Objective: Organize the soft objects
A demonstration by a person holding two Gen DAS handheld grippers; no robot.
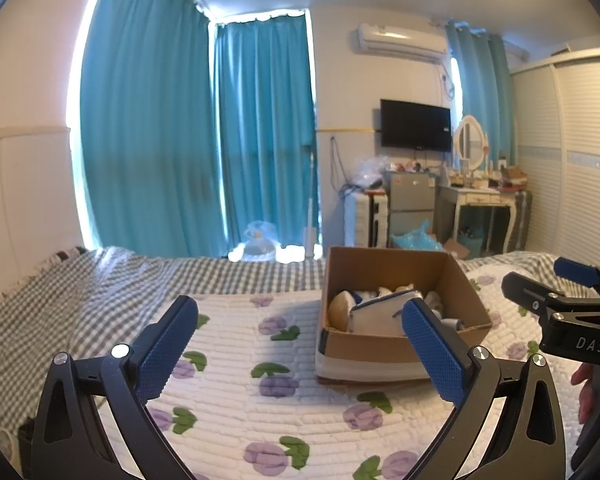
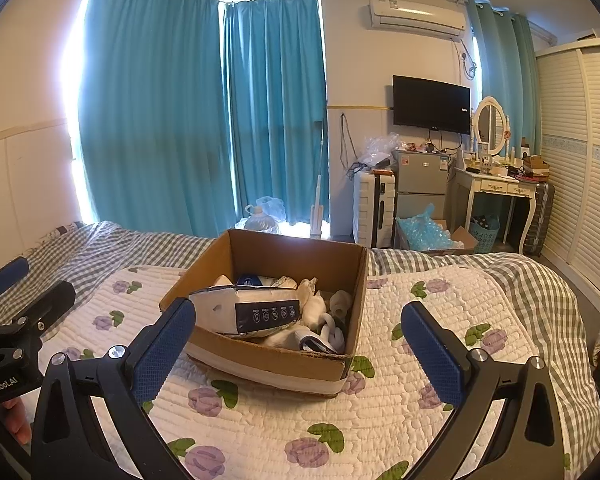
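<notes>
Both claws spread wide, nothing held. Left claw (image 1: pixel 300 344) hovers over the quilt (image 1: pixel 236 396) short of the box (image 1: pixel 364 348) and to its left side; right claw (image 2: pixel 298 346) hovers just short of the box's near wall, roughly centred on it. Neither touches box or contents.

Soft objects are all in the box, on the bed. Nothing loose shows on the quilt around the box. So my read: either the job is nearly finished, or the step is to pull items out and sort them. Can't tell which from here.

If reaching in:
- Right claw is better lined up. Go over the near wall, not through it; the cardboard rim will snag a finger.
- Top item is the flat white pack (image 2: pixel 246 312) with the dark label, leaning on the box's near-left corner. Take it first, since it covers what's under it. Pinch across its thin edge, not the broad face.
- Behind it, toward the box's right side, is a tangle of white soft pieces (image 2: pixel 320 308). Exact items unclear. Grab one bunch, lift slowly, watch for others dragging along.
- Box is light and the quilt is soft: it may slide or tip. Use the left claw to steady the box's left wall.

Beyond the box: checked blanket (image 2: pixel 148 244), then curtains (image 2: pixel 180 100).
</notes>
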